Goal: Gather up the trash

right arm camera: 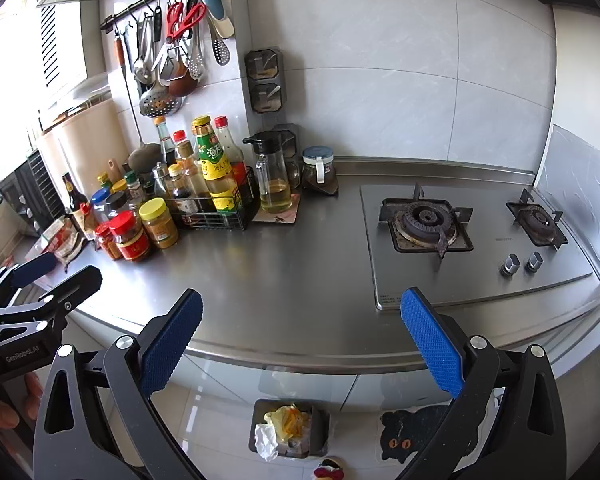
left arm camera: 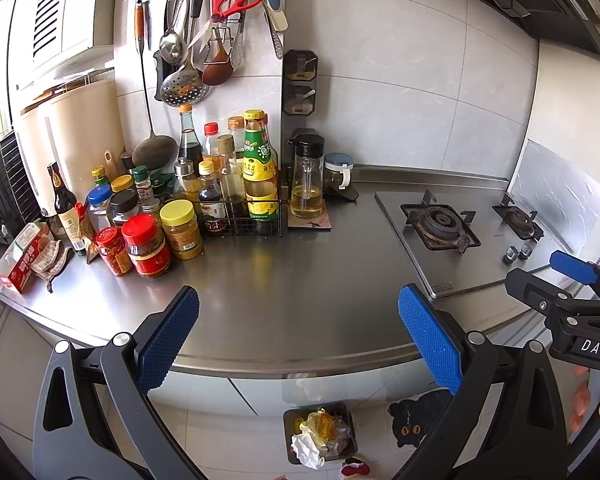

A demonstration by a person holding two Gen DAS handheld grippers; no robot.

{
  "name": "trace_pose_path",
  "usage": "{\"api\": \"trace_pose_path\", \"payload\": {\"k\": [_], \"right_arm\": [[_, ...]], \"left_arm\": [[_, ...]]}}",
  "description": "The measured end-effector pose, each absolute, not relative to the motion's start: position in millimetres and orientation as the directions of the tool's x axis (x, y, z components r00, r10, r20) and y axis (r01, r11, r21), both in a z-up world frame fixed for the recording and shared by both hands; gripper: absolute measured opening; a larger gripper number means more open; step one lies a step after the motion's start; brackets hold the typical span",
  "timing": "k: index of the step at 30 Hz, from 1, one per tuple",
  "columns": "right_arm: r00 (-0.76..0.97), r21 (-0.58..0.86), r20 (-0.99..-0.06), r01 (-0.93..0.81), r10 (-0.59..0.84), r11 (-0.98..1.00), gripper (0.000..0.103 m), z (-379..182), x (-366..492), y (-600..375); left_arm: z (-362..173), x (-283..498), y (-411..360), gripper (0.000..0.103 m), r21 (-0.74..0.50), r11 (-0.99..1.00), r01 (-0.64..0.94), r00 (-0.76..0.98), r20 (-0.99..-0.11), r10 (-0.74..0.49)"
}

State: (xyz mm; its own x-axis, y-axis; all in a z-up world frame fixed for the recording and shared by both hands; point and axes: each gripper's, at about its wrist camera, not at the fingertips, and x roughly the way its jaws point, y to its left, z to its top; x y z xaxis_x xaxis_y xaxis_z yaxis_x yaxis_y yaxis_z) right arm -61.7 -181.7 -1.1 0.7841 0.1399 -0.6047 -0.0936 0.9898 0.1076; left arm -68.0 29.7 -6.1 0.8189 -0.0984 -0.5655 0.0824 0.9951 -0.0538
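A small grey trash bin (left arm camera: 290,420) stands on the floor below the counter edge, holding crumpled white paper and a yellow wrapper; it also shows in the right wrist view (right arm camera: 322,420). My left gripper (left arm camera: 298,320) is open and empty above the steel counter's front edge (left arm camera: 300,360). My right gripper (right arm camera: 302,320) is open and empty too, over the same counter (right arm camera: 300,352). The right gripper shows at the right of the left wrist view (left arm camera: 572,276), and the left gripper at the left of the right wrist view (right arm camera: 40,276).
Many sauce bottles and jars (left arm camera: 160,216) crowd the counter's back left, with a wire rack (left arm camera: 240,224) and an oil jug (left arm camera: 307,184). A gas hob (left arm camera: 460,232) sits at the right. Utensils (left arm camera: 204,28) hang on the wall. A black cat mat (right arm camera: 412,436) lies on the floor.
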Motion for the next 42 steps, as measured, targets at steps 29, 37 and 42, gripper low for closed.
{"api": "trace_pose_path", "payload": {"k": [29,37,42], "right_arm": [[0.776,0.119,-0.616,-0.074,0.132,0.99,0.1,-8.9,-60.1,-189.7],[0.776,0.118,-0.617,-0.074,0.132,0.99,0.1,-9.8,-61.1,-191.0],[0.775,0.115,-0.618,-0.077,0.132,0.99,0.1,-9.6,-63.0,-193.8]], "left_arm": [[-9.4,-64.4,28.6,0.095,-0.098,0.993,0.059,0.793,-0.599,-0.107],[-6.2,-72.8,25.8,0.095,-0.06,0.997,0.055,0.826,-0.558,-0.079],[-4.3,-71.8,26.6,0.095,-0.066,0.996,0.056,0.825,-0.558,-0.083]]}}
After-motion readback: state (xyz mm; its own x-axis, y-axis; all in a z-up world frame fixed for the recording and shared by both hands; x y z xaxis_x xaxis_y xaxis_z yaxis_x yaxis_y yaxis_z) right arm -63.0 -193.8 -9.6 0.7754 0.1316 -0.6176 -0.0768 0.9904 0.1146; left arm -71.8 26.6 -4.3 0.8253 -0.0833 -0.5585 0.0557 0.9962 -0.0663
